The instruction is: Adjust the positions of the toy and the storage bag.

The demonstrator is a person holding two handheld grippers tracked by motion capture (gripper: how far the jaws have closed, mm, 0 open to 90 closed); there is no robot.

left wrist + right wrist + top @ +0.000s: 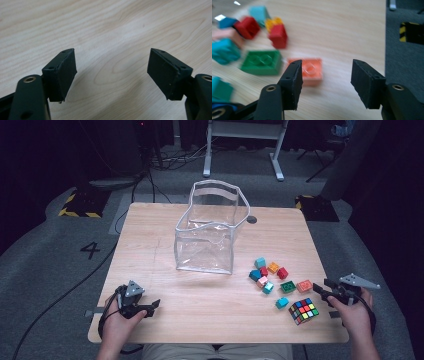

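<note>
Right gripper point(324, 82) found open, empty, aimed past flat orange plastic brick point(310, 71) near table's right edge. Left gripper point(111, 75) open, idle over bare wood. Advised: centre jaws over brick, lower squarely, then close.

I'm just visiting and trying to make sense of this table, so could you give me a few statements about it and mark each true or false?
1. The clear bag stands open and empty. True.
2. The right gripper holds the orange brick. False: its jaws are open, the brick lies on the table beyond them.
3. The puzzle cube sits inside the bag. False: it lies on the table.
4. The left gripper is open over bare wood. True.
</note>
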